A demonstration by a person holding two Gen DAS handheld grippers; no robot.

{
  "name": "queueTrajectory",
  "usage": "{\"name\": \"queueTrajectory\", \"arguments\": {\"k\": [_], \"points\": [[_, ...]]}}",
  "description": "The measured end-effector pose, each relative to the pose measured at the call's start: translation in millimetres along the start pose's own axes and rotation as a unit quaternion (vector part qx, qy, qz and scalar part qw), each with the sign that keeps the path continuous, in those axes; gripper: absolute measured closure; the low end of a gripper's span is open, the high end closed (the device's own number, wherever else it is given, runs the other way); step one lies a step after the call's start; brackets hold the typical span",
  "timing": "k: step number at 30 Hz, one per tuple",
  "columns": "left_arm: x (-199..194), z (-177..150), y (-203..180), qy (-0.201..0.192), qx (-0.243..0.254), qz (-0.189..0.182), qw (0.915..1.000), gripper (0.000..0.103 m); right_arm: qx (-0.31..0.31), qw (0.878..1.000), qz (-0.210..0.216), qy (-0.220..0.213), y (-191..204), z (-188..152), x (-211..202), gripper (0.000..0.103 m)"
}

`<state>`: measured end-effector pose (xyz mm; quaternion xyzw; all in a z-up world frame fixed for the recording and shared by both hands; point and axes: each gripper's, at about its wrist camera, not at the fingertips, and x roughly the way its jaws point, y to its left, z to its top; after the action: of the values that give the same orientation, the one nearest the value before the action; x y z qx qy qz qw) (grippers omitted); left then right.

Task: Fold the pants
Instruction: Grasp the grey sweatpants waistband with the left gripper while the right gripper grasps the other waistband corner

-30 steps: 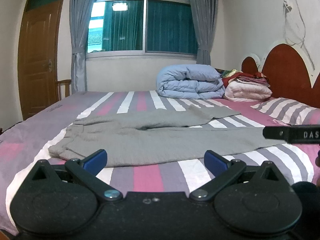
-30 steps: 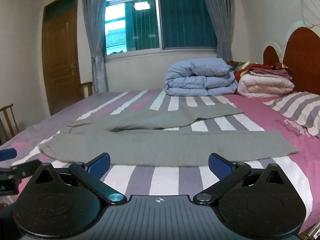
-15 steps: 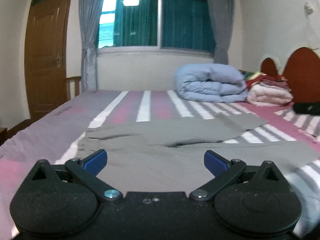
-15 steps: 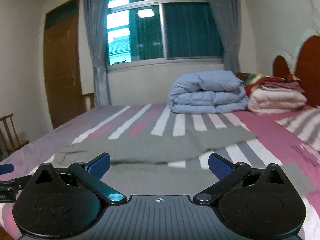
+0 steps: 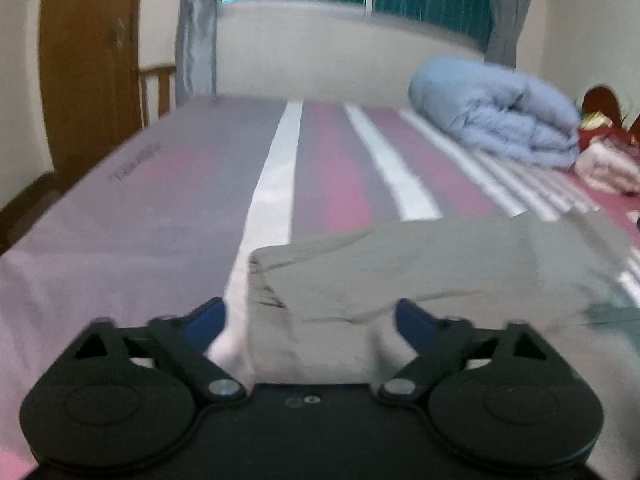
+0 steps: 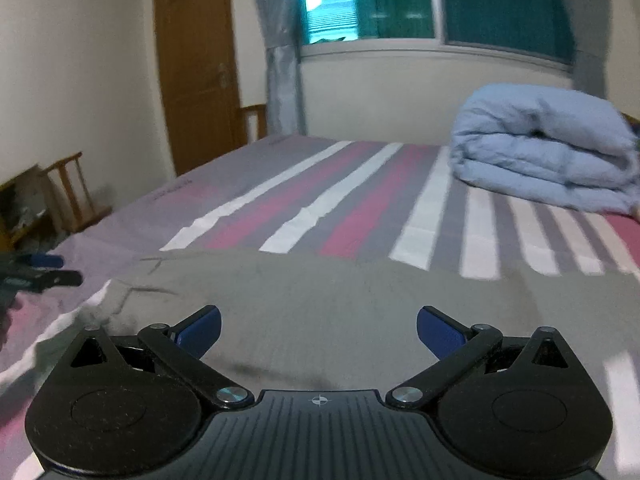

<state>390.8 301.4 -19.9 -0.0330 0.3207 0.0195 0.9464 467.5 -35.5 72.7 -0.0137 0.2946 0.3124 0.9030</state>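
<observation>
Two wrist views over a striped bed (image 5: 276, 184). The grey pants (image 5: 420, 272) lie flat on the sheet, their long axis running across both views: the waistband end shows at the left of the cloth, and the legs stretch away rightward toward the folded blue duvet (image 5: 496, 112) and out of frame. In the left wrist view the left gripper (image 5: 310, 322) stands directly over the near waistband corner; its jaws are closing, with the corner's edge lying between the blue pads (image 5: 208, 322), though the pads do not yet press on the fabric. In the right wrist view the right gripper (image 6: 318, 330) hovers over the near hem of the pants (image 6: 340, 300) a little further along the waist end — jaws spread wide, nothing held, cloth lying under and ahead of the gap. The left gripper also appears at the far left edge of that view (image 6: 40, 270), beside the waistband corner, which confirms that it is the nearer of the two to the garment's end. Judged from this layout, the coming move turns on both grippers taking the near long edge at the waist end, so that the cloth can be carried across or along its length; the pants are not yet folded.
</observation>
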Motion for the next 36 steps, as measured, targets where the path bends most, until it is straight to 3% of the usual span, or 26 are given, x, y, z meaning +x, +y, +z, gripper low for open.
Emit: {"name": "queueTrajectory", "arguments": {"k": [1,3,4,11,18,23,26,27,28,29,30,34,36], "points": [[13,5,9,0.010,0.002,-0.007,0.9999,0.033,-0.021,1.000,0.000,0.005,-1,7,20,0.002],[39,14,23,0.019,-0.001,-0.019,0.9996,0.032,-0.043,0.999,0.011,0.021,-10,14,52,0.037],[50,17,27,0.023,-0.001,-0.028,0.9993,0.032,-0.050,0.998,0.019,0.033,-15,18,75,0.039],[115,25,41,0.069,0.007,-0.048,0.9964,0.031,-0.095,0.990,0.022,0.100,-40,20,175,0.039],[137,31,53,0.079,0.019,-0.071,0.9942,0.030,-0.163,0.973,0.037,0.157,-46,20,227,0.039],[155,40,61,0.083,0.001,-0.088,0.9927,0.030,-0.157,0.965,0.072,0.196,-65,21,245,0.039],[162,43,65,0.081,-0.024,-0.085,0.9928,0.042,-0.152,0.963,0.084,0.208,-67,18,250,0.043],[162,43,64,0.081,-0.021,-0.089,0.9925,0.048,-0.149,0.963,0.089,0.209,-67,18,249,0.053],[161,43,62,0.084,-0.014,-0.097,0.9916,0.065,-0.148,0.962,0.094,0.210,-66,18,248,0.059],[159,44,61,0.087,-0.014,-0.104,0.9907,0.072,-0.154,0.961,0.095,0.210,-63,19,245,0.081],[155,45,56,0.086,-0.005,-0.103,0.9909,0.077,-0.164,0.959,0.094,0.209,-58,19,242,0.095],[134,50,43,0.061,0.024,-0.096,0.9932,0.090,-0.188,0.962,0.067,0.187,-43,26,222,0.097],[117,54,40,0.041,0.037,-0.094,0.9941,0.090,-0.195,0.965,0.057,0.163,-37,33,202,0.097]]}}
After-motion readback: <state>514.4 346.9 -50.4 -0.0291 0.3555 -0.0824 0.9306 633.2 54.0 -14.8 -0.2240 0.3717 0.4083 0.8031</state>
